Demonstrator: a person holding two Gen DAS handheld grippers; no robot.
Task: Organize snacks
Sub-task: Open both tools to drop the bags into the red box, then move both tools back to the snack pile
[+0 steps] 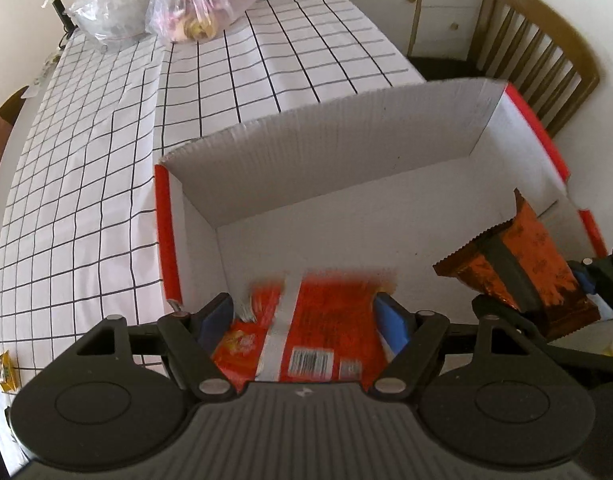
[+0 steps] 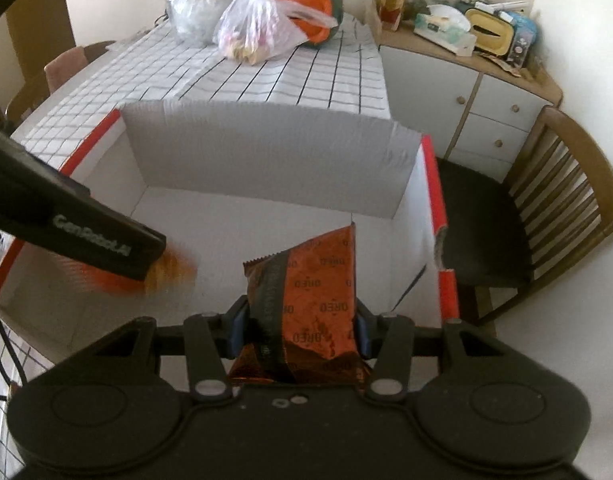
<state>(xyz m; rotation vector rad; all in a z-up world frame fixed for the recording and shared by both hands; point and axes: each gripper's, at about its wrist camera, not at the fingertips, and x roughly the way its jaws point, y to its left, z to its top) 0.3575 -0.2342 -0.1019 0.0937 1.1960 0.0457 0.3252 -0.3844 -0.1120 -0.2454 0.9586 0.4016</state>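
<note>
A white cardboard box [image 1: 326, 148] with red edges stands open on the checked tablecloth; it also shows in the right wrist view [image 2: 266, 152]. My left gripper [image 1: 302, 316] is shut on an orange-red snack packet [image 1: 326, 328] with a barcode, held over the box's near left part. My right gripper [image 2: 300, 330] is shut on an orange-brown Oreo packet [image 2: 322, 292], held upright over the box's near right part. That packet [image 1: 522, 264] and the right gripper [image 1: 546, 300] show at the right of the left wrist view. The left gripper's body [image 2: 66, 220] crosses the right wrist view, with the blurred orange packet [image 2: 162, 274] beneath it.
Plastic bags [image 2: 258, 28] and an orange-green container [image 2: 310, 12] stand at the table's far end. A small yellow packet [image 1: 6, 372] lies at the table's left edge. A wooden chair [image 2: 546, 208] stands to the right, a white cabinet [image 2: 486, 108] behind it.
</note>
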